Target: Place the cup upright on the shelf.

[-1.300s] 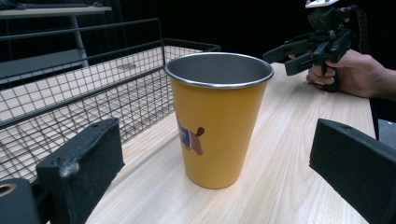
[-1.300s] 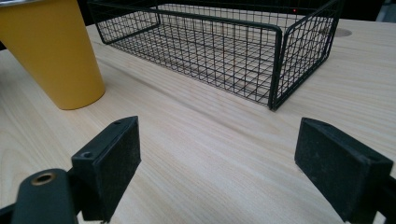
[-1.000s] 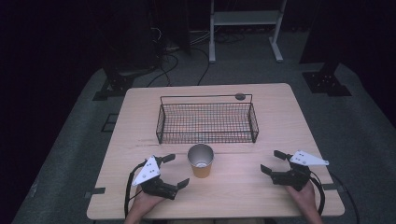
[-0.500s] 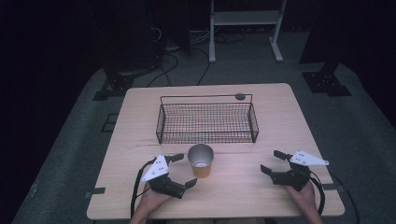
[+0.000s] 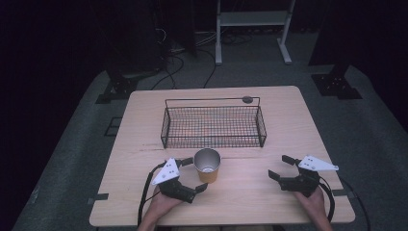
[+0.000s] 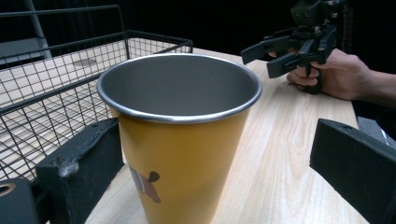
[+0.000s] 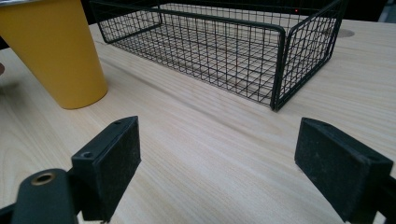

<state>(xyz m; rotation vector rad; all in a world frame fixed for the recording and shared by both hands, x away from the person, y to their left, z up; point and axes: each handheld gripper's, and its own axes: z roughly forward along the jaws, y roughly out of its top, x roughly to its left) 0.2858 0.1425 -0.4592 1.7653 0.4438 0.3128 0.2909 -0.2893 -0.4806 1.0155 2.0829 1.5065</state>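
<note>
Left gripper point(image 5: 192, 174): I see it in the lower left of the high view, with its jaws spread wide. In the left gripper view one jaw stands at the lower left, against or just beside the cup wall; the other stands clearly apart at the lower right. It grips nothing.
Cup point(image 5: 207, 165): a yellow cup with a metal rim and a grey inside, standing upright on the table, a little left of the centre in the lower part of the high view. It sits between the left jaws. In the left gripper view point(image 6: 180, 135) I see a small dark mark low on its wall.
Right gripper point(image 5: 284, 167): at the lower right of the high view, jaws wide apart over bare wood, holding nothing, well apart from the cup.
Wire basket point(image 5: 214, 142): black, in the middle of the high view, just above the cup.
Table point(image 5: 269, 207): light wood.
</note>
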